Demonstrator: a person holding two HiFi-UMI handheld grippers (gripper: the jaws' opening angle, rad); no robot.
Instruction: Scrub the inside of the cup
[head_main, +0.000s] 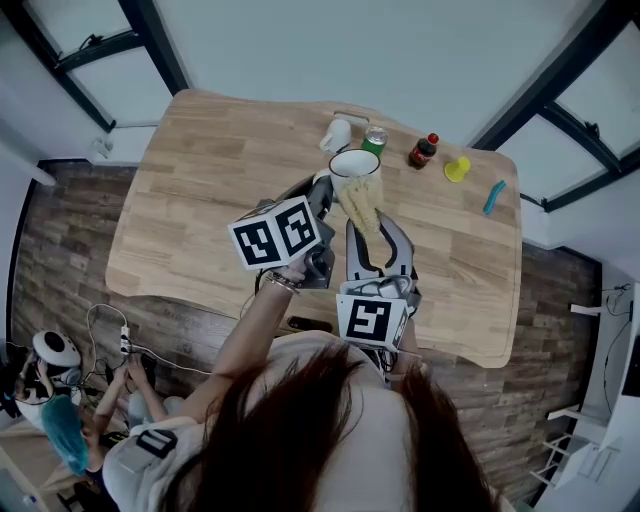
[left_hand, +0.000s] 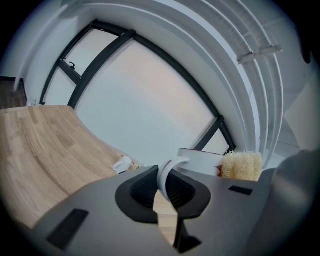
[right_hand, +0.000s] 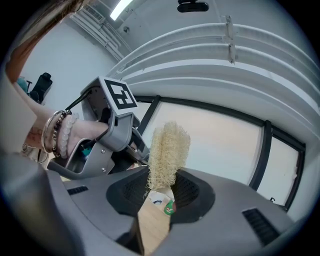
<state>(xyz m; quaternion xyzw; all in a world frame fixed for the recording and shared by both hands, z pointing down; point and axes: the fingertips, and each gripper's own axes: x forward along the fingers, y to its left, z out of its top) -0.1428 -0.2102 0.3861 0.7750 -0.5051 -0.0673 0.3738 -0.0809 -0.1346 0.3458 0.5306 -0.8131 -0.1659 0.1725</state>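
White cup (head_main: 352, 163), rigid, probably slick and breakable: my left gripper (left_hand: 165, 186) clamps its handle (left_hand: 168, 171), holding it over the table (head_main: 200, 210) toward twelve o'clock; my right gripper (right_hand: 161, 190) pinches a soft loofah (right_hand: 169, 147) at its six o'clock.

A lab-like test room: lone wooden bench (head_main: 190, 210), black-framed white wall panels (head_main: 300, 50), loose cables (head_main: 108, 322) on the brick-patterned floor (head_main: 60, 235).

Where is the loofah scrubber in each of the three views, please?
Head view: centre, loofah scrubber just below the white cup.
Left gripper view: lower right, beside that cup.
Right gripper view: centre, upright, clamped in the right gripper.
Shared landmark: the wooden table.
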